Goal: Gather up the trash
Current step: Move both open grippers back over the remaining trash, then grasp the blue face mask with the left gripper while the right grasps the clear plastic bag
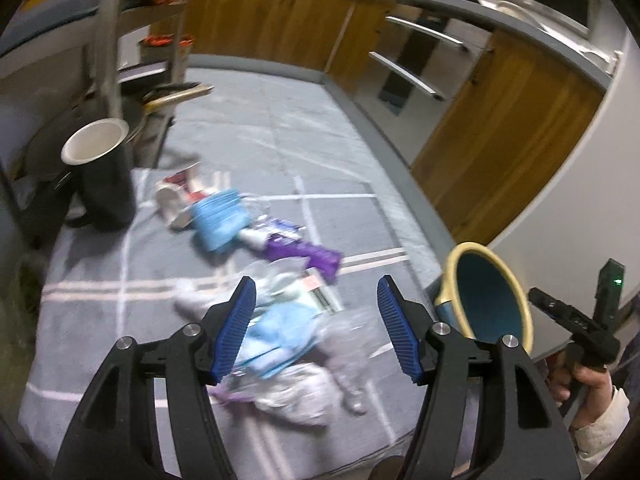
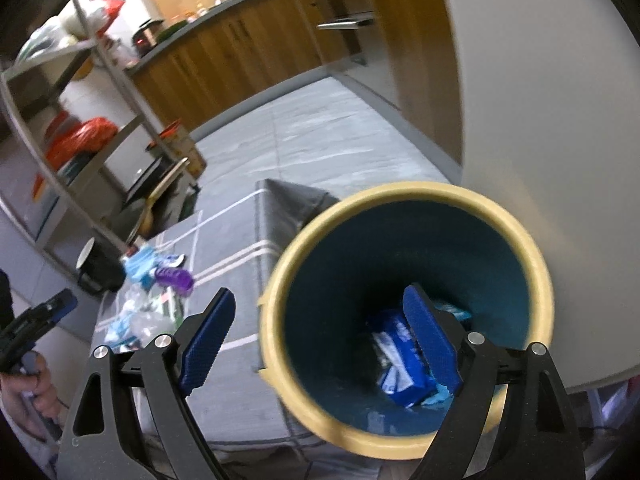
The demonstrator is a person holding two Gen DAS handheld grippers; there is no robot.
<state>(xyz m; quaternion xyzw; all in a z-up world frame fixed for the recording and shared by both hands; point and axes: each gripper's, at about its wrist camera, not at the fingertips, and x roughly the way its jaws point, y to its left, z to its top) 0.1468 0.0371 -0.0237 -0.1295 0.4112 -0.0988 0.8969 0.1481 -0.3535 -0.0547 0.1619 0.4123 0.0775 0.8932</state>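
My left gripper [image 1: 317, 280] hangs open over a heap of trash on the grey checked cloth [image 1: 100, 320], with nothing between its fingers. The heap holds a crumpled clear plastic bag [image 1: 296, 384], pale blue masks [image 1: 220, 216], a purple wrapper [image 1: 304, 256] and a tipped paper cup [image 1: 172, 196]. A bin with a cream rim [image 2: 400, 190] and a blue inside stands at the table's right end [image 1: 488, 292]. My right gripper [image 2: 319, 290] is open at the bin's mouth, one finger over the opening and one outside the rim. A blue wrapper [image 2: 400, 364] lies in the bin.
A black mug [image 1: 104, 176] with a white inside stands at the cloth's far left. Behind it rises a metal shelf rack [image 2: 80, 120]. Wooden cabinets [image 1: 280, 20] line the far side of the grey floor. A white wall [image 2: 540, 120] stands just behind the bin.
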